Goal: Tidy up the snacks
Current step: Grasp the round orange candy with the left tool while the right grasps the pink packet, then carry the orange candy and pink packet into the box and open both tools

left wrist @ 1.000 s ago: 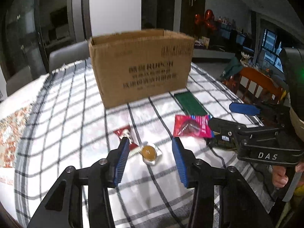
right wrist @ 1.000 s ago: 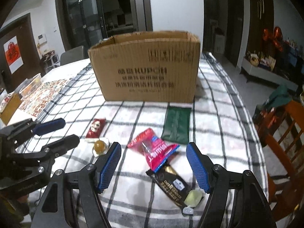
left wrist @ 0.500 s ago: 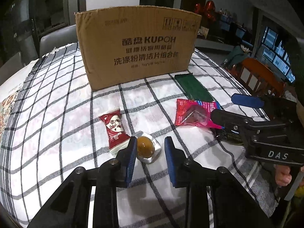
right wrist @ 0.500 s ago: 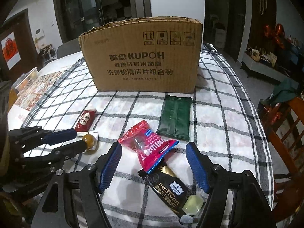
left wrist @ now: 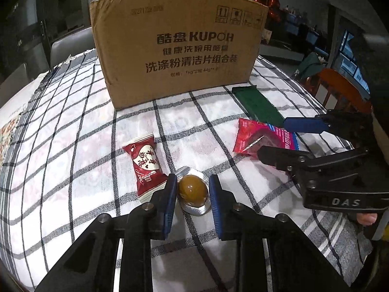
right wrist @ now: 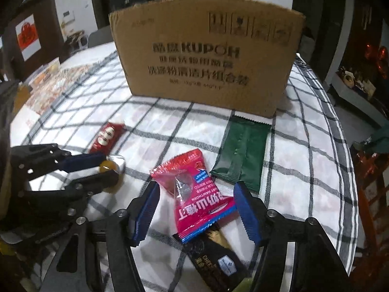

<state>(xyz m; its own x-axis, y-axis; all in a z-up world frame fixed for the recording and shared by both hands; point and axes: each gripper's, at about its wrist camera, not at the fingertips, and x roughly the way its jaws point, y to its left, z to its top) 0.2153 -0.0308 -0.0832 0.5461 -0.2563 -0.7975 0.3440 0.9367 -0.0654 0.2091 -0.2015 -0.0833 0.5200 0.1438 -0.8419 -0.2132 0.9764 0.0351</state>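
Pinching the domed jelly cup [left wrist: 193, 191] with your narrow left tongs [left wrist: 190, 191] risks it squirting out at frame centre, while your wide right tongs [right wrist: 198, 210] could snag the pink packet [right wrist: 194, 192].

Checked tablecloth [left wrist: 73, 126] covers the table. Grey chair [left wrist: 70, 46] behind it, far left. Orange wooden chair [left wrist: 340, 87] at right (partly hidden). Red wall poster [right wrist: 28, 36] far left; red balloons [right wrist: 376, 56] far right.
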